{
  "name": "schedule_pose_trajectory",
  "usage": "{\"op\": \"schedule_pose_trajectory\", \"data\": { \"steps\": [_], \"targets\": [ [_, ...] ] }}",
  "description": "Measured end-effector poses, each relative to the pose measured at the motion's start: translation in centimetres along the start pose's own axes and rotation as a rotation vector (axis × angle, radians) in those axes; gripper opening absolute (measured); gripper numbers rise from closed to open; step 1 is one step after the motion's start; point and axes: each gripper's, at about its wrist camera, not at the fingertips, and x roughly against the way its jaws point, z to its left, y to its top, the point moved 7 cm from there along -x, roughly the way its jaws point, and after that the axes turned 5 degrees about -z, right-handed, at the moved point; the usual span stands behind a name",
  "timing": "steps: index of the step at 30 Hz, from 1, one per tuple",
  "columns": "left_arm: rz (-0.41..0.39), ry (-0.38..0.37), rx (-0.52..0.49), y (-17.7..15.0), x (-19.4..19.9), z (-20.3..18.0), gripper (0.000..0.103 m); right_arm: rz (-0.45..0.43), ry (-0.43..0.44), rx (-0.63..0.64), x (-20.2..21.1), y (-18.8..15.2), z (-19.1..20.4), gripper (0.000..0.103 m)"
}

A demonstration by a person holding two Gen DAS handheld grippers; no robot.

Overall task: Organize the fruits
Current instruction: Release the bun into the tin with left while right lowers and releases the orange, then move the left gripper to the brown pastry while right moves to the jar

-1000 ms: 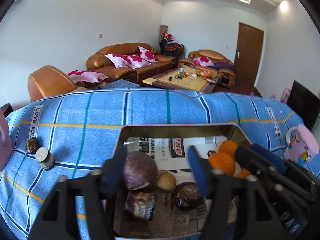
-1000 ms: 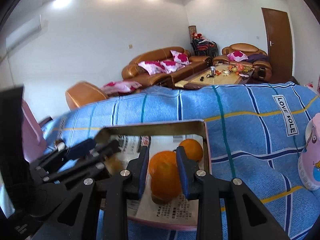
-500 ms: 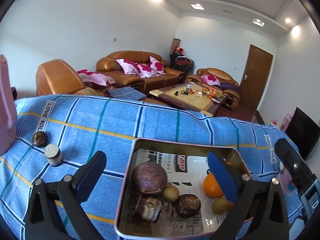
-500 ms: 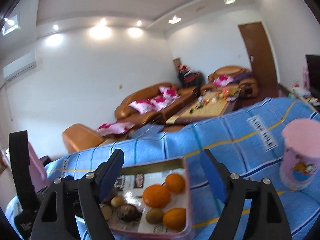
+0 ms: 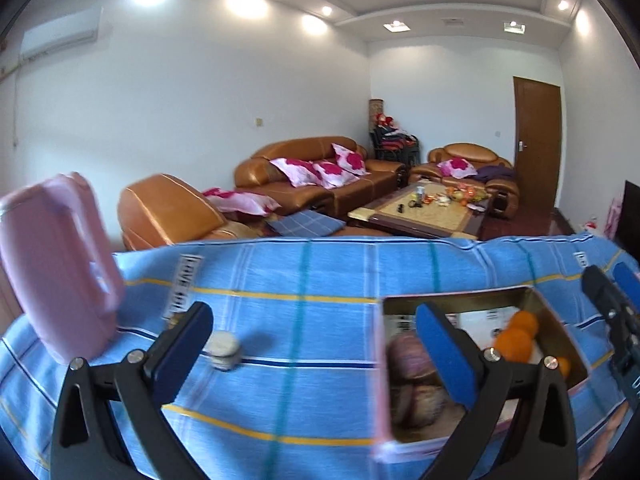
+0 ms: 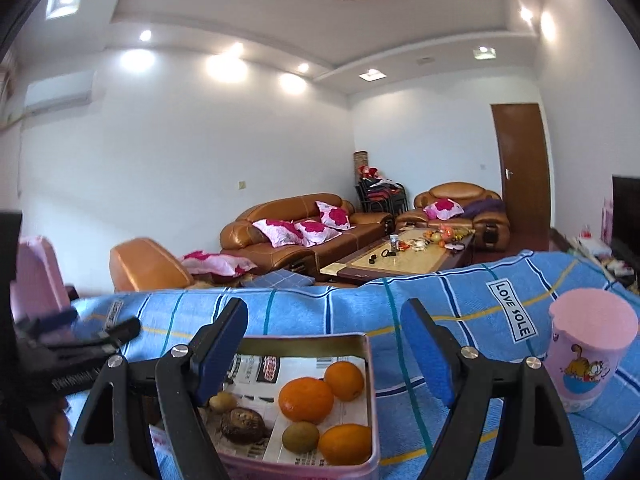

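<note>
Both of my grippers are empty right now. The right gripper (image 6: 324,344) hangs above the tray (image 6: 370,400) with its jaws spread wide, nothing between them. The left gripper (image 5: 314,344) is likewise spread, out over the blue striped cloth (image 5: 320,272) on the table, to the left of the tray.

From the right wrist view the tray, lined with newspaper, holds most of the fruit: three oranges (image 6: 306,399) grouped on its right side, a green-brown kiwi (image 6: 300,437) touching the front two, a dark wrinkled fruit (image 6: 243,424) and a small tan one (image 6: 223,401) toward the left. The left wrist view adds a large purplish fruit (image 5: 408,354) at the tray's left end, though that view is blurred, so I can't name it for certain.

I judge the sorting well advanced. What seems left is outside the tray: a small pale round thing (image 5: 222,350) on the cloth near the pink jug (image 5: 60,264), possibly a jar and no fruit at all. The pink cup (image 6: 588,360) stands well to the right.
</note>
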Motion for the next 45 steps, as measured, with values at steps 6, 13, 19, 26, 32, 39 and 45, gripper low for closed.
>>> {"op": "schedule_pose_trajectory", "data": {
  "steps": [6, 13, 19, 26, 32, 39, 45],
  "targets": [
    [-0.017, 0.076, -0.062, -0.9, -0.1, 3.9, 0.103, -0.019, -0.049, 0.049, 0.5, 0.1, 0.3, 0.08],
    [-0.024, 0.108, -0.112, -2.0, -0.5, 6.5, 0.103, 0.056, -0.06, -0.049, 0.0, -0.6, 1.5, 0.08],
    [-0.038, 0.116, -0.122, -2.0, -0.9, 8.4, 0.103, 0.067, -0.019, -0.047, -1.2, -0.3, 6.3, 0.08],
    [-0.01, 0.13, -0.071, -2.2, -1.6, 11.7, 0.103, 0.102, 0.041, -0.085, -3.4, -1.0, 12.3, 0.08],
    [0.06, 0.166, 0.031, -3.5, -2.8, 16.0, 0.103, 0.153, 0.093, -0.057, -5.4, -2.0, 17.5, 0.08],
    [0.149, 0.203, 0.048, -4.8, -4.2, 18.1, 0.103, 0.354, 0.157, 0.005, -8.7, -6.1, 22.1, 0.08],
    [0.243, 0.289, -0.002, -6.0, -5.5, 19.2, 0.103, 0.475, 0.225, 0.018, -10.9, -8.3, 24.1, 0.08]
  ]
}}
